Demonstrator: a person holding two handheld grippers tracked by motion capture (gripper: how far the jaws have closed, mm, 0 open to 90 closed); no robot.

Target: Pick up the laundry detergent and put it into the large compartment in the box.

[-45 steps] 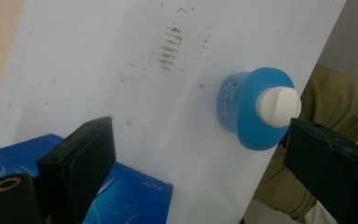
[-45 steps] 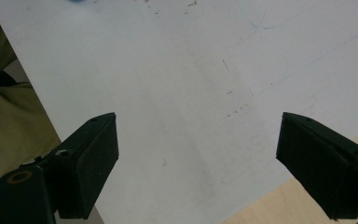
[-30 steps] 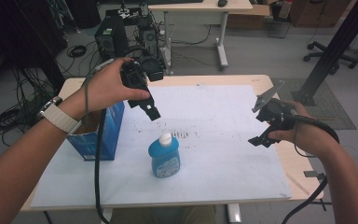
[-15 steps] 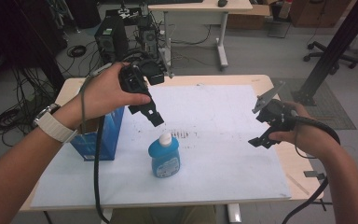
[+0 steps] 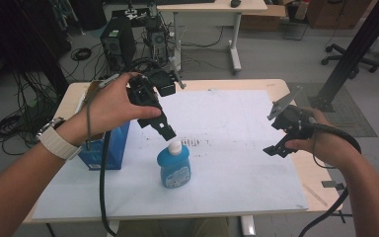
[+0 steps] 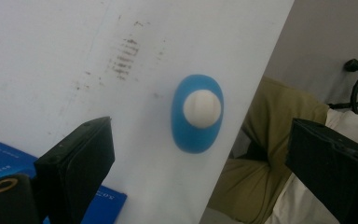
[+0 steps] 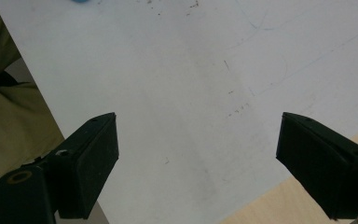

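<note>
The blue plastic bottle with a white cap [image 5: 174, 166] stands upright on the white paper sheet [image 5: 237, 148] covering the wooden table [image 5: 321, 185], near the sheet's front-left part. The left gripper [image 5: 164, 129] hangs directly above the bottle, its tips just over the white cap and pointing down; no contact is visible. In the left gripper view, the left gripper [image 6: 200, 154] has its jaws spread wide, with the bottle [image 6: 196, 122] seen from above between them, and nothing is grasped.

A blue cardboard box [image 5: 104, 148] stands to the left of the bottle, near it but apart, partly behind the left hand [image 5: 109, 106]. A patch of dark smudge marks [image 5: 193, 143] lies on the sheet just behind and to the right of the bottle.

The right gripper [image 5: 276, 148] is held above the sheet well to the right of the bottle. In the right gripper view, the right gripper [image 7: 196, 158] has its jaws wide apart and empty, over bare sheet
</note>
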